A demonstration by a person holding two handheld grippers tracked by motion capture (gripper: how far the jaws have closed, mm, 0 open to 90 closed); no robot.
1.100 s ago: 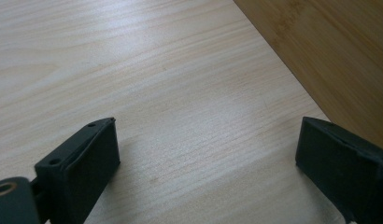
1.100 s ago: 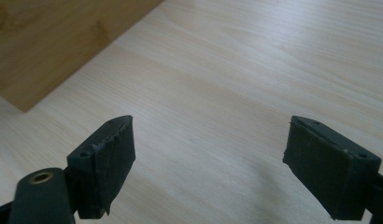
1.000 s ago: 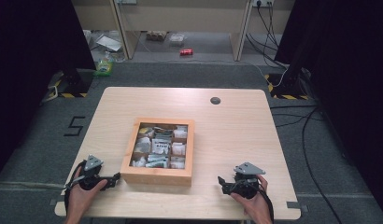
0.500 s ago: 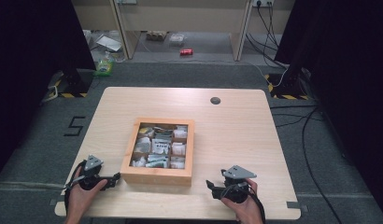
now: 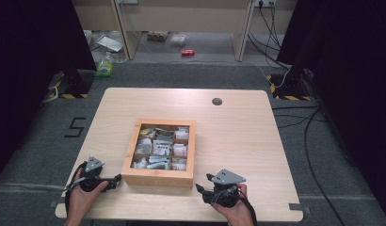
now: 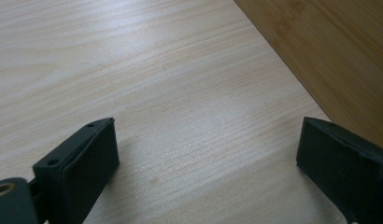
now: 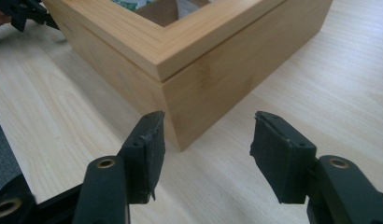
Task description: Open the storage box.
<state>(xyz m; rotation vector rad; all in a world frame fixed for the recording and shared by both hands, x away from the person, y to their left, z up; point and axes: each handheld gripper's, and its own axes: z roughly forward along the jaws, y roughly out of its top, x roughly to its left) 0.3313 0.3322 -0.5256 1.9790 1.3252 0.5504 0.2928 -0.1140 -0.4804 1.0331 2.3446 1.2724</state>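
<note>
At the table's near edge, the right gripper [image 5: 206,189] had slid toward the wooden compartment box's [image 5: 158,178] near corner, jaws narrowing but empty, suggesting an approaching grip, while the left gripper [image 5: 116,178] waited wide open beside it.

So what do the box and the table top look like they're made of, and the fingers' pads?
The box looks like bamboo or light wood, smooth satin finish: fine straight grain, a lid seam. The table top looks like pale wood or wood-grain laminate, slightly glossy; I can't tell which. The right gripper has matte black fingers, seemingly rubbery, scuffed edges.
</note>
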